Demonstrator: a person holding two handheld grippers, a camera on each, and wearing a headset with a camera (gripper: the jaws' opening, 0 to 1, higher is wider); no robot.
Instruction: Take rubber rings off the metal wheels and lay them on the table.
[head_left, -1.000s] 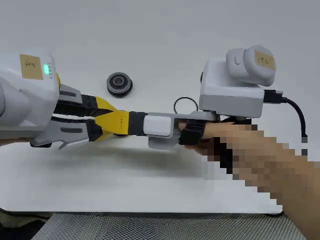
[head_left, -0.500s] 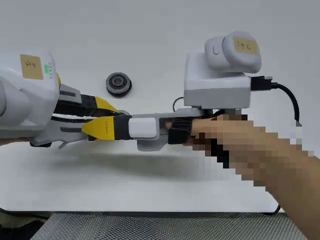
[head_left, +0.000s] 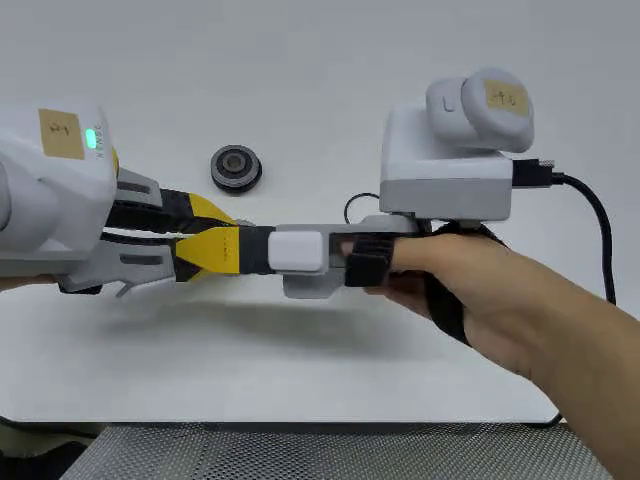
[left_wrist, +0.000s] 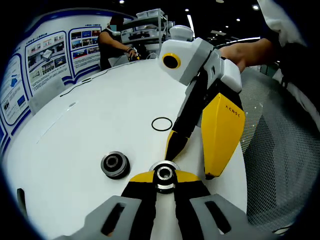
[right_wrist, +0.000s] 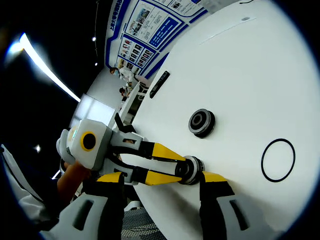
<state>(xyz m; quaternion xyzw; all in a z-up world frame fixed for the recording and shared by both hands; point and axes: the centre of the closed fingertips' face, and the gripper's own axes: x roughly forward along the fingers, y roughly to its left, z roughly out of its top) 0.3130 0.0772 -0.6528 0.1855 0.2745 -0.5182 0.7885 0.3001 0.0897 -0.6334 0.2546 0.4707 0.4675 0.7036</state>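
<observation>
The left gripper (head_left: 228, 249) has its yellow jaws clamped on a metal wheel (left_wrist: 164, 174), pinching it across the rim and holding it just above the white table (head_left: 330, 90). The wheel's flat face looks back along the left gripper, so its axle runs in line with both tools. The right gripper (left_wrist: 192, 160) meets it head-on from the opposite side, jaws spread wide and flanking the wheel. In the right gripper view one of its yellow tips sits just beside the rim, the other well apart. Whether a rubber ring sits on this wheel is hard to tell. One loose ring (left_wrist: 161, 124) lies flat on the table beyond, and a second wheel (head_left: 236, 166) rests near it, its dark ring seemingly in place. The right gripper is the nearer tool for peeling
</observation>
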